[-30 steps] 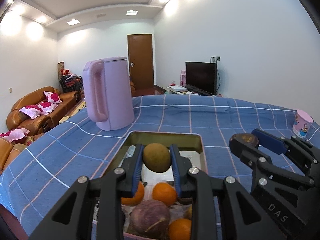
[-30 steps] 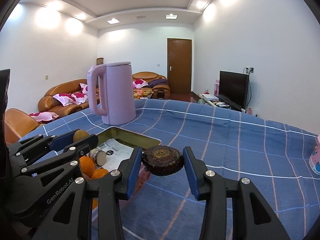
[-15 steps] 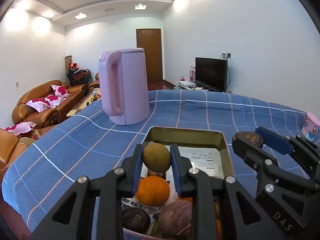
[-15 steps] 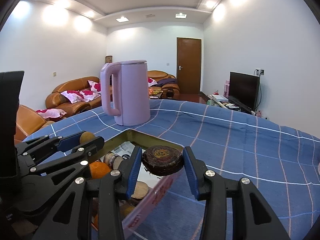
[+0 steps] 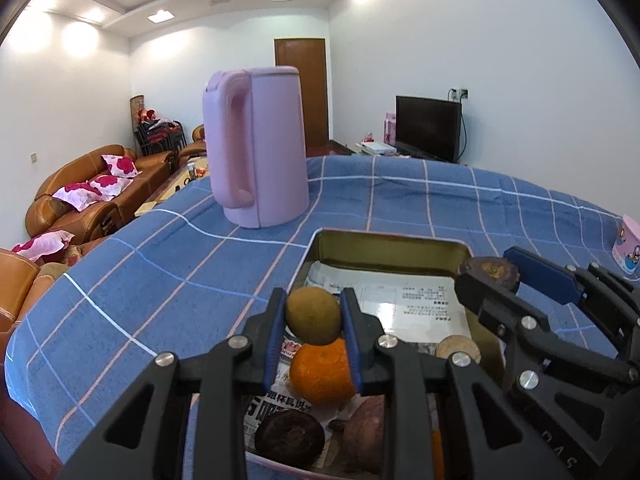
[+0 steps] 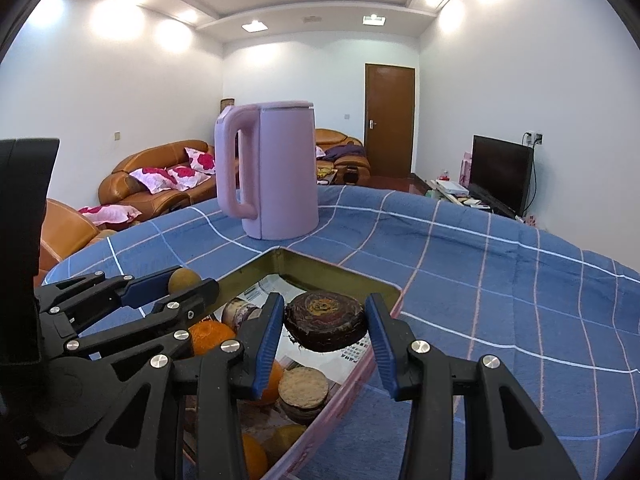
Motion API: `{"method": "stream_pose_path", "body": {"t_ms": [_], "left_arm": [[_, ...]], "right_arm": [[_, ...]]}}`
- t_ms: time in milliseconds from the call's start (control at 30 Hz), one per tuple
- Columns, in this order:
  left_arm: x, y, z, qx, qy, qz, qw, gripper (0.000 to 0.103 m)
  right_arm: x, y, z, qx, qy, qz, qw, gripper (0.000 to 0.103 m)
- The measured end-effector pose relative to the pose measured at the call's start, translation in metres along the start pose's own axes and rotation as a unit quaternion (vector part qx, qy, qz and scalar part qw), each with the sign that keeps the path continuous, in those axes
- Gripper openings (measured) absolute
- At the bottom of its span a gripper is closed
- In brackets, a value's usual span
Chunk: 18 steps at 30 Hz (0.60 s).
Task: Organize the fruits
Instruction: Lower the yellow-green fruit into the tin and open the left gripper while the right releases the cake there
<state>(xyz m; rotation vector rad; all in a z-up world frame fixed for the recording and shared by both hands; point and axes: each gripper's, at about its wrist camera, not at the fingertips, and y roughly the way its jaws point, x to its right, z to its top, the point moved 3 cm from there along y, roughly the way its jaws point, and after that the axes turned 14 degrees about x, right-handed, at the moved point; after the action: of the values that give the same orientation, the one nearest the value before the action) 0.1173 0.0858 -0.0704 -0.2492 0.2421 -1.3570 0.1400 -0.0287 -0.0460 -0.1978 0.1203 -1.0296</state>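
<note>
I have the left tool [image 5: 313, 316] clamped on a greenish-brown fruit [image 5: 312, 314] and the right tool [image 6: 325, 326] clamped on a dark flat fruit [image 6: 325, 325], both held over the tin tray [image 5: 384, 246] on the worktop, presumably for placing.

- Both of my feeds are bright and evenly lit; the light comes from recessed ceiling lights [image 5: 161, 16] and spotlights that blow out into white glare on the upper walls.
- Fisheye bending is strong: the ceiling cove [image 6: 312, 14] and the blue checked cloth [image 5: 168, 264] curve, and dark vignette fills the corners.
- Shadows are soft and faint; I see only a weak one beneath the pink kettle [image 5: 260, 148].
- The printed paper [image 5: 416, 312] in the tin shows a pale sheen.
- Focus is crisp, with no motion blur.
</note>
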Motion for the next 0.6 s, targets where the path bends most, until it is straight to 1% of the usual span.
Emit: {"method": "stream_pose_path", "body": {"t_ms": [200, 400, 533, 600], "left_arm": [[0.002, 0.009, -0.007, -0.028, 0.001, -0.011, 0.9995, 0.029], [0.002, 0.014, -0.009, -0.045, 0.000, -0.016, 0.9989, 0.029], [0.002, 0.018, -0.012, -0.057, 0.000, -0.023, 0.9981, 0.029], [0.001, 0.019, -0.012, -0.059, -0.001, -0.022, 0.9980, 0.030]], "right_arm": [[0.005, 0.011, -0.006, -0.028, 0.015, 0.007, 0.999, 0.045], [0.006, 0.021, -0.012, -0.058, 0.026, 0.019, 0.998, 0.045], [0.007, 0.025, -0.015, -0.074, 0.031, 0.017, 0.997, 0.045], [0.006, 0.025, -0.016, -0.073, 0.030, 0.017, 0.997, 0.045]]}}
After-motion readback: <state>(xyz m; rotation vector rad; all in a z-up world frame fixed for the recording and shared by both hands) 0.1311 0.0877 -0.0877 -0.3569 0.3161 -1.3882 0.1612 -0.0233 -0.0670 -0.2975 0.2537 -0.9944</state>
